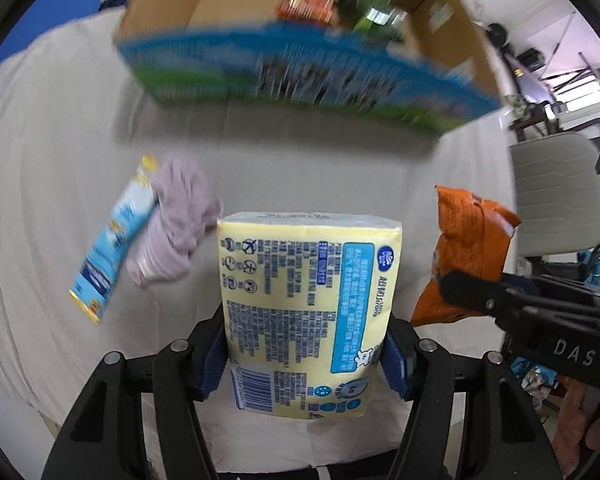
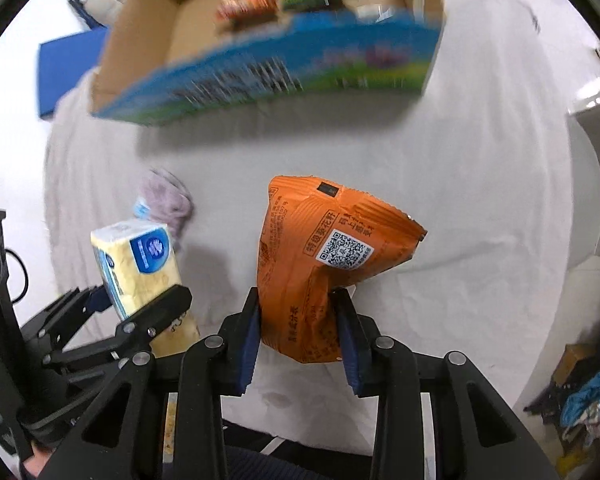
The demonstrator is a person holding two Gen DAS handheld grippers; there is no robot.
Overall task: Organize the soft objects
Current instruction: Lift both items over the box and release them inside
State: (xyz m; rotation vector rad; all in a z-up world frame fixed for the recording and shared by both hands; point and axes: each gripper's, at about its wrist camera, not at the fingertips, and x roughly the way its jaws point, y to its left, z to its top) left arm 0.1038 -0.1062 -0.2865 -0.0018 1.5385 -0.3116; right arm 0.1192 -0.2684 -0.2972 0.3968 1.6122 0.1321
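Observation:
My left gripper is shut on a yellow tissue pack and holds it above the white cloth; the pack also shows in the right wrist view. My right gripper is shut on an orange snack bag, also seen at the right of the left wrist view. A cardboard box with a blue and green printed front stands ahead, holding red and green packets. It also shows in the right wrist view.
A crumpled lilac cloth and a light blue packet lie on the white-covered table at the left. A grey chair stands at the right. A blue mat lies at the far left.

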